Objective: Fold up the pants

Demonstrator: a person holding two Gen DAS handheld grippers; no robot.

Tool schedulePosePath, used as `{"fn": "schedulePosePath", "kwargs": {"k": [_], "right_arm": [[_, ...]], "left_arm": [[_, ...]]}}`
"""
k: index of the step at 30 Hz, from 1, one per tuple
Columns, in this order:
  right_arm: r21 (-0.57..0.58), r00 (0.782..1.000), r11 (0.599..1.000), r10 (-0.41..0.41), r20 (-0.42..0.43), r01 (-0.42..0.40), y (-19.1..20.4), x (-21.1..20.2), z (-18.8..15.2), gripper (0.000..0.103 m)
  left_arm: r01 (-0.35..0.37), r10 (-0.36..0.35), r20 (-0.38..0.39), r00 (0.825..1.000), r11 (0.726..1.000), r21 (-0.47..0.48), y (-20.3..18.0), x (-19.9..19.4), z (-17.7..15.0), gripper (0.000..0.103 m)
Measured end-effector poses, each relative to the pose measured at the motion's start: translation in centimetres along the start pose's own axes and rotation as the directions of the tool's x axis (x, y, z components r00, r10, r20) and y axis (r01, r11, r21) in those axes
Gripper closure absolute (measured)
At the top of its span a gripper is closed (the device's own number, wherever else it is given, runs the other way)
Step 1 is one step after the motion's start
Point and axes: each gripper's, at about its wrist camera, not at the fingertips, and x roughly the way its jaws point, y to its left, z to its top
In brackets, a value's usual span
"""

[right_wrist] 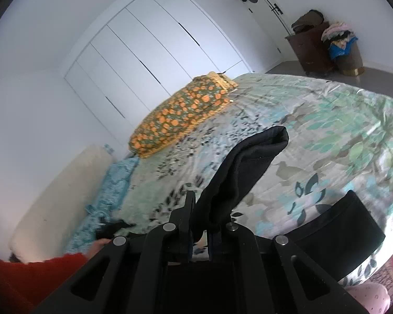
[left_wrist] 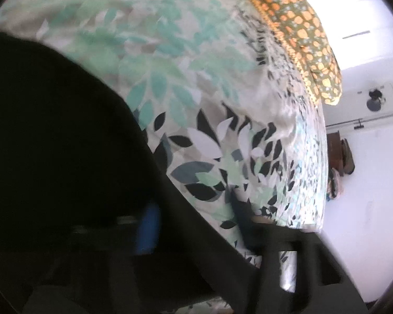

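On the bed (right_wrist: 314, 110): black pants (right_wrist: 246, 167) are lying across the floral duvet, lower middle of the right wrist view.
Right gripper (right_wrist: 199, 225): jaws are pinching a bunched fold of the pants — cloth is rising up from between them.
Left gripper (left_wrist: 186, 261): lower part of its own view, blurred; whether its jaws are gripping cloth I cannot tell.
Progress: judging by the raised fold, folding is getting under way — no neat stack is showing yet.
Left to do: laying over, flattening, folding again.
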Motion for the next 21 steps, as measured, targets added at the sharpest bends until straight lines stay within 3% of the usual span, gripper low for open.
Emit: {"fn": "schedulePosePath", "kwargs": {"k": [1,4,8,11,12,13,14,15,17,18,20,21], "right_arm": [[0.002,1.0,1.0,0.001,-0.005,-0.001,-0.3,-0.1,0.2,0.096],[-0.006,0.999,1.0,-0.027,-0.035,0.027,-1.6,0.6,0.9,0.096],[-0.021,0.994,0.999,-0.052,-0.099,0.05,-3.7,3.7,3.3,0.096],[-0.069,0.99,0.997,-0.036,-0.14,0.027,-3.7,4.9,5.1,0.096],[-0.086,0.986,0.996,-0.042,-0.164,0.028,-3.8,5.2,5.4,0.096],[-0.133,0.973,0.989,-0.089,-0.212,0.062,-4.3,5.8,5.6,0.096],[-0.167,0.957,0.981,-0.139,-0.254,0.098,-5.2,6.3,5.3,0.096],[-0.176,0.942,0.977,-0.165,-0.291,0.117,-6.1,6.7,5.0,0.096],[-0.175,0.869,0.96,-0.272,-0.413,0.218,-9.9,8.0,3.3,0.096],[-0.182,0.835,0.951,-0.308,-0.457,0.251,-11.3,8.6,2.5,0.096],[-0.246,0.725,0.909,-0.416,-0.549,0.335,-14.3,9.6,0.4,0.096],[-0.264,0.681,0.895,-0.446,-0.582,0.361,-15.4,9.9,-0.5,0.096]], "left_arm": [[0.006,-0.005,0.01,1.0,1.0,-0.015,0.5,-0.2,0.0,0.095],[0.086,-0.083,0.076,0.994,0.996,-0.031,1.6,-2.5,-0.7,0.097],[0.142,-0.155,0.164,0.974,0.986,0.087,1.1,-8.6,-3.6,0.098],[0.228,-0.257,0.24,0.936,0.963,0.143,1.5,-15.7,-7.2,0.098],[0.22,-0.263,0.262,0.928,0.958,0.185,2.0,-18.4,-9.7,0.098],[0.196,-0.248,0.267,0.931,0.958,0.207,2.7,-19.6,-11.5,0.097],[0.168,-0.223,0.26,0.939,0.961,0.219,3.5,-20.4,-13.6,0.097],[0.122,-0.172,0.222,0.96,0.968,0.22,5.2,-20.1,-16.7,0.097],[0.062,-0.085,0.11,0.99,0.978,0.2,8.0,-17.7,-20.4,0.097],[0.047,-0.059,0.061,0.996,0.984,0.175,9.1,-16.5,-21.6,0.097],[0.059,-0.057,-0.03,0.998,0.995,0.082,11.0,-14.1,-23.4,0.098],[0.067,-0.063,-0.058,0.996,0.995,0.07,11.1,-13.3,-23.8,0.098]]}}
